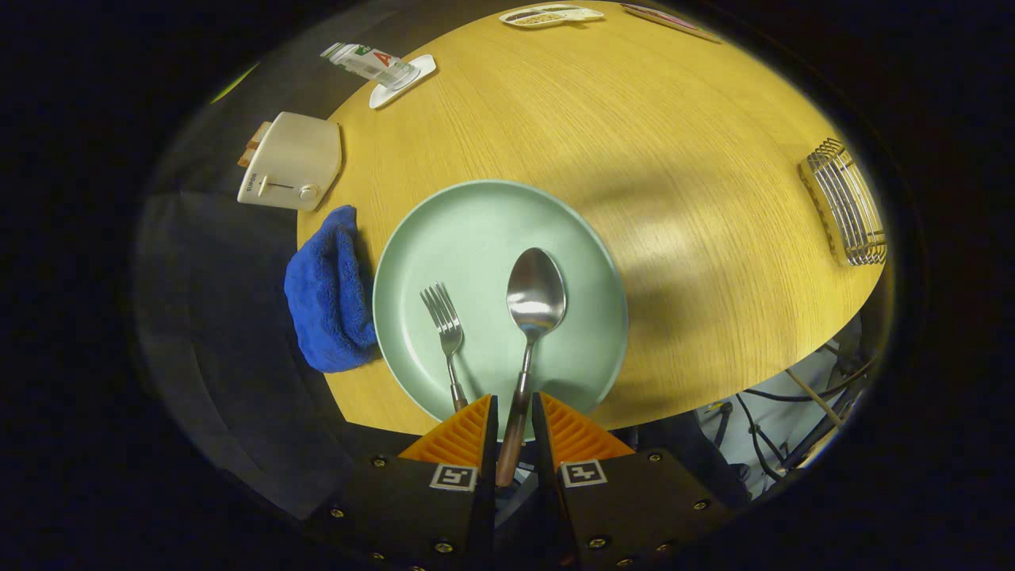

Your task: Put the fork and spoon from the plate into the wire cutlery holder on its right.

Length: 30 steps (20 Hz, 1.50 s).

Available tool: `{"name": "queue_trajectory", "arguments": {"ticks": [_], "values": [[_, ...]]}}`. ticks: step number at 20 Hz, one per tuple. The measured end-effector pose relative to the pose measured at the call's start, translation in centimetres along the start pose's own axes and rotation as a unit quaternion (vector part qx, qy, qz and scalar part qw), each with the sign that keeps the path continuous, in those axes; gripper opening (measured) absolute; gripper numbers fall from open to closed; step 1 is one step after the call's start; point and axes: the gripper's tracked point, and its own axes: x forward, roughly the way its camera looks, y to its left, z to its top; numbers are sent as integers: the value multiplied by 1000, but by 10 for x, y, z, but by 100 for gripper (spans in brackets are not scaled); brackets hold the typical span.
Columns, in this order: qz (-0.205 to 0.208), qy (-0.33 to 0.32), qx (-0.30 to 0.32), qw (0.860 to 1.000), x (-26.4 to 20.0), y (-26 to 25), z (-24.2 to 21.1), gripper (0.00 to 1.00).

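Note:
A pale green plate (476, 226) sits on the round wooden table (634, 127), just ahead of my fingers. A metal spoon (536, 295) with a wooden handle points away from me, its bowl over the plate. Its handle runs back between my two fingers, and the gripper (515, 412) is shut on it. The fork (446, 329) lies on the plate left of the spoon, its handle end hidden behind my left finger. The wire cutlery holder (848, 208) stands far to the right of the plate, near the table's edge.
A blue cloth (329, 293) lies against the plate's left side. Beyond it stand a cream toaster (289, 162) and a glass on a white coaster (373, 63). A small tray (551, 14) sits at the far edge. Cables (793, 412) hang below the table's right side.

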Motion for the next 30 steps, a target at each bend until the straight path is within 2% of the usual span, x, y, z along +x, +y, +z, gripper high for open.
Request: {"name": "queue_trajectory", "arguments": {"ticks": [5, 7, 9, 16, 18, 20, 25, 30], "values": [[-14, 22, -4, 1000, 17, -1, -4, 24], [-12, 20, 1, 1000, 16, -1, -3, 11], [-12, 15, -6, 1000, 15, 1, -2, 10], [20, -32, -20, 999, -10, 9, 17, 10], [33, -38, -8, 999, -9, 7, 18, 1], [39, -48, 2, 998, -18, 2, 23, 1], [48, -111, 0, 993, -49, -7, 46, 1], [19, -206, -16, 978, -101, -33, 77, 1]]}}
